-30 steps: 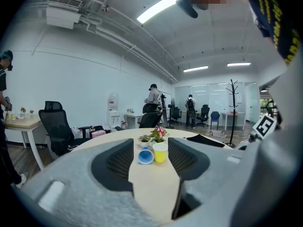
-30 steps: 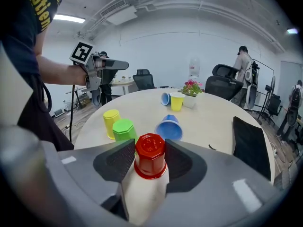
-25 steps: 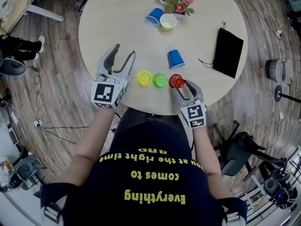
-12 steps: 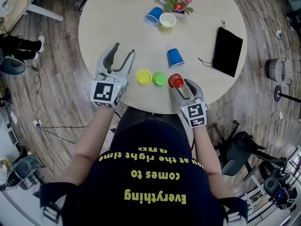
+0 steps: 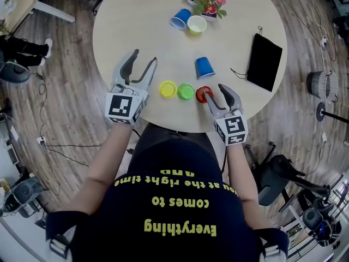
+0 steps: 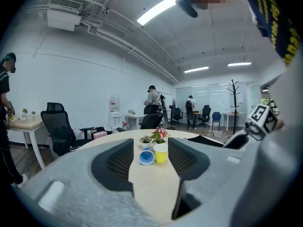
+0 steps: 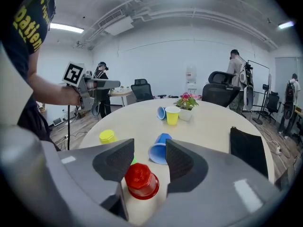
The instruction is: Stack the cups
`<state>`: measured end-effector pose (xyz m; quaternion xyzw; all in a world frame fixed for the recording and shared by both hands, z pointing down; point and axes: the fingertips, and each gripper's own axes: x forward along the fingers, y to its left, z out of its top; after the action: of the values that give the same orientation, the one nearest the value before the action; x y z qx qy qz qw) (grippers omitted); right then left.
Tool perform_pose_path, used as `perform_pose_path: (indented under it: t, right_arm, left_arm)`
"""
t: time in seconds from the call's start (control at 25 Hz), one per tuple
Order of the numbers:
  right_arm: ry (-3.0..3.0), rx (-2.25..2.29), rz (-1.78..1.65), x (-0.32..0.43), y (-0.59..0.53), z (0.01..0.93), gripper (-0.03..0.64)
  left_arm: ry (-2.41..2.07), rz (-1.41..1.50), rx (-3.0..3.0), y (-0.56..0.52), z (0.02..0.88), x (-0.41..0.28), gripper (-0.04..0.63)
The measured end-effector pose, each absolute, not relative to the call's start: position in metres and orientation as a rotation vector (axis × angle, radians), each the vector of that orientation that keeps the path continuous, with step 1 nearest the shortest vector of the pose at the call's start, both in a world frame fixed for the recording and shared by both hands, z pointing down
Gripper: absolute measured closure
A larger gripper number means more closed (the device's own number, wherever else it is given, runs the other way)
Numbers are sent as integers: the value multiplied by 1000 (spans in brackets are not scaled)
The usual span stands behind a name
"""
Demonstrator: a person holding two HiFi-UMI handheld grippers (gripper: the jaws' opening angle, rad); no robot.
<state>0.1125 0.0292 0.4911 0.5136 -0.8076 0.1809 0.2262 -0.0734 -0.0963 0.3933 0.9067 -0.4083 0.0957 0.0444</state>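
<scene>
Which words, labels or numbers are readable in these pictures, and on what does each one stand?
"Everything comes to" and "at the right time": yellow, upside down, on the shirt.
"patien": a cut-off word on the shirt, right gripper view.
Markers on the left gripper and right gripper: patterns only, no letters.

Setting: an open-plan office. Past the left gripper's (image 6: pixel 150 148) jaws, desks (image 6: pixel 136 117) and people (image 6: pixel 152 96) standing at them are seen. Left of those jaws are a black swivel chair (image 6: pixel 59 126) and a water dispenser (image 6: pixel 114 108), right of them a coat stand (image 6: pixel 233 100) before glazed partitions (image 6: pixel 208 96). High above, strip lights (image 6: pixel 158 9) and an air-conditioning unit (image 6: pixel 66 9) are mounted. Beyond the right gripper's (image 7: pixel 149 157) jaws, further swivel chairs (image 7: pixel 220 93) are ranged along white walls (image 7: pixel 156 65).
</scene>
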Motion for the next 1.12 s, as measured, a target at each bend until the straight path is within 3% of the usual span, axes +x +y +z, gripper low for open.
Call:
perform_pose_path:
  t: [0.44, 1.12]
  right_arm:
    - [-2149, 1424, 575, 126, -23, 500, 462]
    - [-2084, 1351, 787, 120, -52, 527, 400]
  left_arm:
    - [-1287, 309, 2742, -99, 397, -85, 359]
    - [-1269, 320, 2726, -104, 406, -78, 359]
